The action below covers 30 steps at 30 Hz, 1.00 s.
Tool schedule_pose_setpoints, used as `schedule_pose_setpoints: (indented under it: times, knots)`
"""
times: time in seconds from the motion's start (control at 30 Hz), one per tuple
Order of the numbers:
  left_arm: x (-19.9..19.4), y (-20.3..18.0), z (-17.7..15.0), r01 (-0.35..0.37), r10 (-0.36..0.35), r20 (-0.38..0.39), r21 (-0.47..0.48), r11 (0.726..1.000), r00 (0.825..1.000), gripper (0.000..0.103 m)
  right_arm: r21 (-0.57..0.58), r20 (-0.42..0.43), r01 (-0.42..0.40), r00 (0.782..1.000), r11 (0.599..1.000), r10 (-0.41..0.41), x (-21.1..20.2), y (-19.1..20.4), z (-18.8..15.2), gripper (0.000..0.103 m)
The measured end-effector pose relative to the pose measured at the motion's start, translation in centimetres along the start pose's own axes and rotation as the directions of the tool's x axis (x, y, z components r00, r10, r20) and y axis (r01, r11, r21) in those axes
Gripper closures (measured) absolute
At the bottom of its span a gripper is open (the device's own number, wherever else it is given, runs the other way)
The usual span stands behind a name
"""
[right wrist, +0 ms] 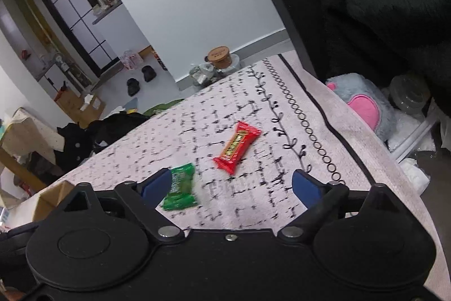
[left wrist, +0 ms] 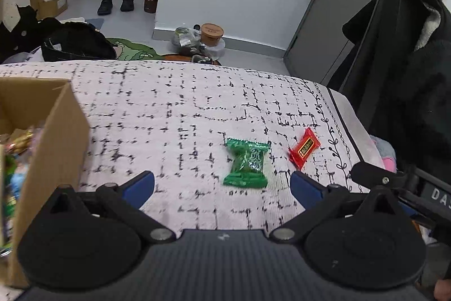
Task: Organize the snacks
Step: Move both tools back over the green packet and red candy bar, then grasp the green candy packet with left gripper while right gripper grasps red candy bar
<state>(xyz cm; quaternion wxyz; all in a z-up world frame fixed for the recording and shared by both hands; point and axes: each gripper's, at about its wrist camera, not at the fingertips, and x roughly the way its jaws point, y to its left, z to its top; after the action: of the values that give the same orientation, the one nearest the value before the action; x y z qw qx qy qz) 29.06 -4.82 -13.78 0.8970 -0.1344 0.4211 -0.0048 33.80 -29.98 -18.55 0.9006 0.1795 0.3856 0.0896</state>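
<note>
Standing at the far left on the patterned cloth (left wrist: 174,109), a cardboard box (left wrist: 53,137) holds wrapped snacks. Right of it the left gripper (left wrist: 222,185) hovers with jaws spread, empty, just near of a green snack (left wrist: 246,162). Further right lies a red snack (left wrist: 304,150), apart from the green. The right gripper (right wrist: 231,188) is spread too, holding nothing.
</note>
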Motion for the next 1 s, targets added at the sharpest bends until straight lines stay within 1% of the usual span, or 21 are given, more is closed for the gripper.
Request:
schedule_pose_setpoints:
  times: [0.1, 0.23, 0.4, 0.5, 0.53, 0.57, 0.6, 0.63, 0.67, 0.7, 0.93, 1.0]
  knots:
    - [1.8, -0.4, 0.3, 0.018, -0.018, -0.025, 0.004, 1.000, 1.000, 0.003, 0.014, -0.006, 0.004, 1.000, 1.000, -0.004, 0.6, -0.6, 0.1, 0.016]
    - [3.4, -1.3, 0.6, 0.022, -0.021, -0.020, 0.019, 1.000, 1.000, 0.003, 0.048, -0.021, 0.011, 1.000, 0.999, -0.010, 1.5, -1.2, 0.2, 0.017]
    - [5.6, -2.0, 0.8, 0.018, -0.018, -0.040, -0.007, 1.000, 0.999, 0.012, 0.079, -0.020, 0.012, 1.000, 0.997, -0.010, 2.3, -1.6, 0.4, 0.017]
    - [6.9, -2.2, 0.7, -0.002, 0.001, -0.058, -0.007, 1.000, 0.998, 0.020, 0.098, -0.025, 0.007, 1.000, 0.995, -0.004, 3.0, -1.7, 0.5, 0.018]
    - [7.4, -2.2, 0.6, -0.004, 0.004, -0.064, -0.012, 1.000, 0.998, 0.024, 0.101, -0.028, 0.006, 1.000, 0.995, -0.003, 3.2, -1.7, 0.5, 0.018]
    - [7.7, -2.0, 0.6, -0.008, 0.007, -0.074, -0.020, 1.000, 0.997, 0.032, 0.105, -0.031, 0.004, 1.000, 0.994, -0.001, 3.4, -1.6, 0.5, 0.019]
    - [8.0, -1.9, 0.5, -0.011, 0.009, -0.085, -0.028, 1.000, 0.996, 0.037, 0.106, -0.033, 0.003, 0.999, 0.994, 0.001, 3.6, -1.5, 0.5, 0.020]
    - [8.4, -1.7, 0.4, -0.018, 0.014, -0.095, -0.034, 0.999, 0.995, 0.046, 0.105, -0.034, 0.001, 0.999, 0.994, 0.002, 3.9, -1.3, 0.5, 0.020]
    - [8.5, -1.6, 0.3, -0.024, 0.021, -0.093, -0.032, 0.999, 0.995, 0.054, 0.102, -0.033, 0.000, 0.999, 0.995, 0.003, 4.1, -1.2, 0.5, 0.020]
    - [8.6, -1.5, 0.3, -0.029, 0.026, -0.084, -0.025, 0.999, 0.996, 0.059, 0.099, -0.034, -0.002, 0.999, 0.995, 0.005, 4.4, -1.0, 0.5, 0.021]
    - [8.1, -0.8, 1.3, -0.055, 0.055, -0.061, -0.007, 0.998, 0.997, 0.061, 0.107, -0.053, -0.018, 0.998, 0.994, 0.024, 6.3, 0.0, 0.4, 0.022]
    - [8.0, -0.2, 1.8, -0.066, 0.065, -0.061, -0.016, 0.998, 0.996, 0.061, 0.113, -0.065, -0.022, 0.997, 0.993, 0.030, 6.9, 0.2, 0.5, 0.024]
